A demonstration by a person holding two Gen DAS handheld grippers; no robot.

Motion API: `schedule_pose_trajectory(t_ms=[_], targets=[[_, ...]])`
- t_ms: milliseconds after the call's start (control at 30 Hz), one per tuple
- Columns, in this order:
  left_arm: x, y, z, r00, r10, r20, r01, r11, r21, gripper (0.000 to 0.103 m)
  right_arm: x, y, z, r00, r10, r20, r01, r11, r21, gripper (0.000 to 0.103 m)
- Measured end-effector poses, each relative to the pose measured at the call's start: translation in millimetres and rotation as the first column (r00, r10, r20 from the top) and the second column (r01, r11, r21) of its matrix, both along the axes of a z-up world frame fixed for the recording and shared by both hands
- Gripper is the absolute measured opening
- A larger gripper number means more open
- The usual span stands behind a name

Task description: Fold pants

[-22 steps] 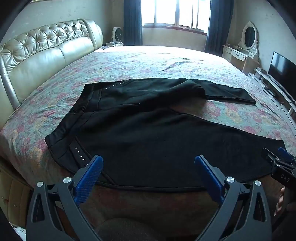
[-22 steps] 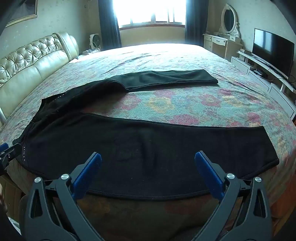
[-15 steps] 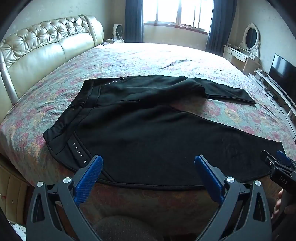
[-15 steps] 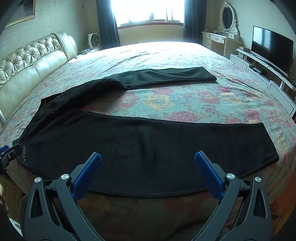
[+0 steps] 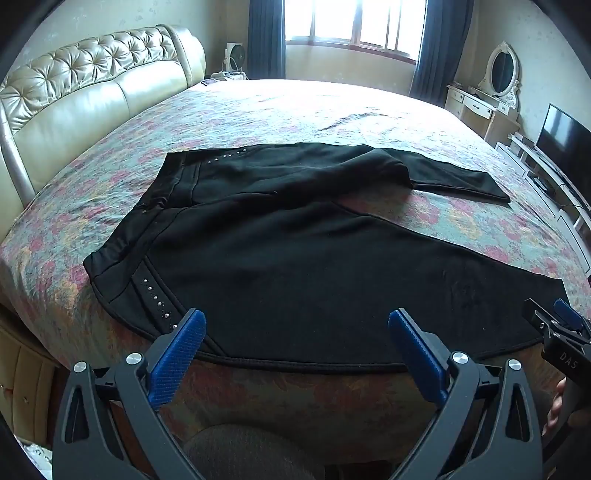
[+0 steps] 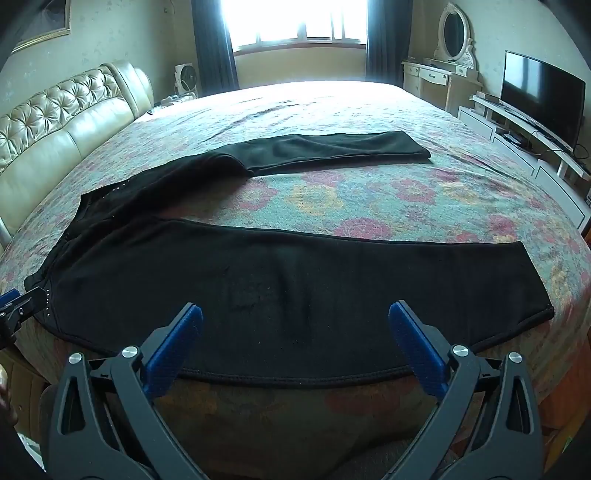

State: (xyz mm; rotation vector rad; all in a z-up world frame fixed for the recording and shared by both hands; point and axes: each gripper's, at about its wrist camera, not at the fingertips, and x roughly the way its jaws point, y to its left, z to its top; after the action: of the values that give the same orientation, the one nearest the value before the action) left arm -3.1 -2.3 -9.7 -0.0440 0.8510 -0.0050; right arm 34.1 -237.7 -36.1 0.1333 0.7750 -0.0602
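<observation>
Black pants (image 5: 295, 266) lie spread on the bed with the legs apart, waistband to the left, studs along the pocket edges. The near leg runs along the bed's front edge (image 6: 314, 288); the far leg (image 6: 332, 149) stretches to the right further back. My left gripper (image 5: 295, 328) is open and empty, hovering just before the near edge by the waist and hip. My right gripper (image 6: 295, 325) is open and empty before the middle of the near leg. Each gripper shows at the edge of the other's view, the right one (image 5: 554, 328) and the left one (image 6: 18, 306).
The bed has a floral cover (image 6: 369, 199) and a tufted cream headboard (image 5: 85, 88) on the left. A dresser with an oval mirror (image 6: 452, 44) and a TV (image 6: 541, 96) on a low white cabinet stand to the right. A window (image 6: 299, 22) is at the back.
Both grippers have risen and tilted a little, so the bed and pants sit lower in both views. The pants have not moved. Both grippers stay open.
</observation>
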Motion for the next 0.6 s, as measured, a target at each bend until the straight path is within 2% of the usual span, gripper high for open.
schedule_pose_trajectory(t_ms=[600], targets=[[0.8, -1.7, 6.7, 1.0, -0.004, -0.001, 0.004, 1.0, -0.004, 0.099, -3.8, -0.7, 3.3, 1.0, 0.003, 0.005, -0.003, 1.0, -0.004, 0.101]])
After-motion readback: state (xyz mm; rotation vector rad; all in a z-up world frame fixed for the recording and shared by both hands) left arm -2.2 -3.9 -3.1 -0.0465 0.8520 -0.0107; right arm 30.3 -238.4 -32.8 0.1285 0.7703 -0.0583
